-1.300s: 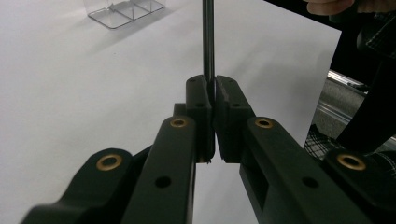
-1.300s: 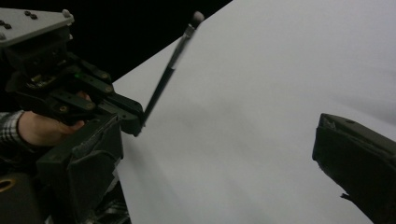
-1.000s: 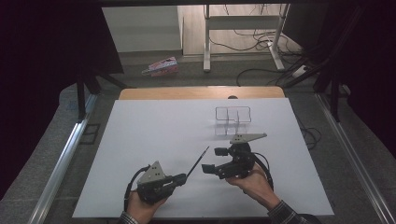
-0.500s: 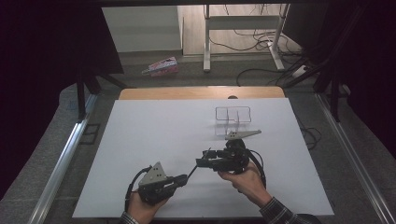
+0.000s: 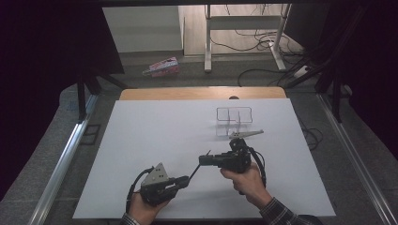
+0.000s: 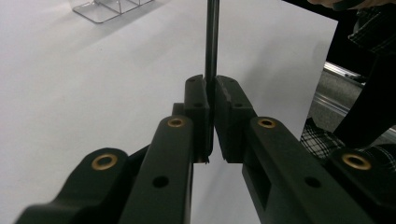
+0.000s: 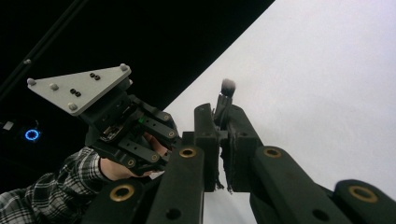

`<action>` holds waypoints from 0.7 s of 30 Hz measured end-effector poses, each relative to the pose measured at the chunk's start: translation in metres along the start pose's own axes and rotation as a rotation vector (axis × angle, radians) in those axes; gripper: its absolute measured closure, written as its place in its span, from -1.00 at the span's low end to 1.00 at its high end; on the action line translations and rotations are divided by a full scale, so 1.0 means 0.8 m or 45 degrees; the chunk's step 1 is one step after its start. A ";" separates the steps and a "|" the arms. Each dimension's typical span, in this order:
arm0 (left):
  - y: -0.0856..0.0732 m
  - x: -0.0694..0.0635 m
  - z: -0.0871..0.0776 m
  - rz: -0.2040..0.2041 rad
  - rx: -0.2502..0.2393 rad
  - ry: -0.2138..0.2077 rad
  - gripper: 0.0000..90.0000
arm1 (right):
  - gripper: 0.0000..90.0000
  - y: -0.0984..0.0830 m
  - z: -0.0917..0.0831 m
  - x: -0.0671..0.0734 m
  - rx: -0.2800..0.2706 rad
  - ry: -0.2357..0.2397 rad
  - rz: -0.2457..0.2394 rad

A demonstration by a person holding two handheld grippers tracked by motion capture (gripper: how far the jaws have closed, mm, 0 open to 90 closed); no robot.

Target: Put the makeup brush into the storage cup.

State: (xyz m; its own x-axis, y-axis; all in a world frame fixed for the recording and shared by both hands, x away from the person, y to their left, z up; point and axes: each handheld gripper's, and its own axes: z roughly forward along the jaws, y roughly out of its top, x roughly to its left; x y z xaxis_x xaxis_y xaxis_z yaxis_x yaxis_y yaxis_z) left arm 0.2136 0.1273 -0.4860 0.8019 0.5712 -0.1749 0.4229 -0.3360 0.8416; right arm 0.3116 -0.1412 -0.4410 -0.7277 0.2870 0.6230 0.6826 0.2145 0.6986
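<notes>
A thin black brush (image 5: pixel 194 169) with a pale bristle tip (image 7: pixel 228 86) spans the gap between my two grippers above the white table (image 5: pixel 155 136). My left gripper (image 5: pixel 184 181) (image 6: pixel 210 88) is shut on its handle (image 6: pixel 211 42), which runs straight up from the jaws. My right gripper (image 5: pixel 204 160) (image 7: pixel 219 114) has just been closing and now grips the brush just below the bristles, which poke out past the jaws. A clear acrylic organizer (image 5: pixel 233 120) (image 6: pixel 109 7) stands empty behind the right hand.
The left gripper's grey plate (image 7: pixel 79 88) and a plaid sleeve (image 7: pixel 51 193) appear in the right gripper view. Beyond the table lie a wooden strip (image 5: pixel 202 93), a pink packet (image 5: pixel 162 67) on the floor and cables (image 5: pixel 263 70). Metal rails (image 5: pixel 63 164) flank the table.
The right gripper's open jaws swung left onto the brush's upper end and shut on it. The left gripper has kept still with the handle in it.
</notes>
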 end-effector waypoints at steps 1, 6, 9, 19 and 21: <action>0.000 0.001 0.000 -0.004 0.003 0.008 0.80 | 0.89 0.000 0.000 0.000 -0.004 -0.007 -0.008; 0.000 0.004 -0.001 -0.021 0.010 0.043 0.40 | 0.89 0.002 -0.006 0.001 -0.017 -0.056 -0.051; 0.000 0.005 -0.001 -0.025 0.020 0.057 0.20 | 0.88 0.001 -0.008 0.001 -0.024 -0.066 -0.058; -0.002 0.011 -0.005 -0.039 0.064 0.093 -0.29 | 0.88 0.000 -0.011 0.003 -0.009 -0.103 -0.138; -0.003 0.013 -0.006 -0.048 0.080 0.097 -0.36 | 0.88 0.000 -0.012 0.003 -0.008 -0.115 -0.153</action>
State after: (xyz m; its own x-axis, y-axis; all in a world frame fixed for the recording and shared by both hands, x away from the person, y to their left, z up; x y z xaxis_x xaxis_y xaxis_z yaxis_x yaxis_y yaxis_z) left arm 0.2186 0.1376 -0.4876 0.7512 0.6392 -0.1646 0.4800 -0.3579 0.8009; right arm 0.3093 -0.1494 -0.4360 -0.7948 0.3426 0.5009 0.5906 0.2467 0.7683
